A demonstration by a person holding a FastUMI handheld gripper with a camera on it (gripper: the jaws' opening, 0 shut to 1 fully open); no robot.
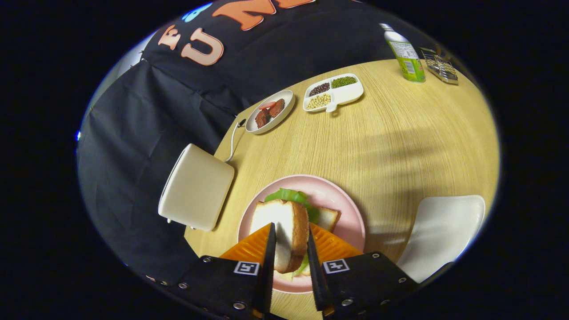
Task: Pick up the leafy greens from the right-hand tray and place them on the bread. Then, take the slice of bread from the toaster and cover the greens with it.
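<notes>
While the slice of bread [284, 231] sits between my fingers, I see both of them pressing its two faces, so the gripper [291, 242] is pinching the slice, which stands on edge with its crust towards the right finger. Its lower end hangs over the pink plate [344, 209]. Under and just beyond the slice I see the leafy greens [289, 195], spread over a second slice of bread [329, 218] that lies flat on the plate, one corner poking out to the right of the held slice. A bit of green also shows below the held slice, close to the right finger.

Left of the plate, just beside it, I see the toaster [195, 186] at the table's edge, with its white cable [232, 142] running back towards the wall. Right of the plate lies a white tray [444, 231], a bare one as far as I can see. Further off across the wooden table [400, 133] I see an oval dish [270, 112] with dark red pieces, then a divided dish [333, 92] holding beans in separate compartments. Well beyond them stand a bottle [405, 54] with a green label and a small metal rack [441, 66] beside it.
</notes>
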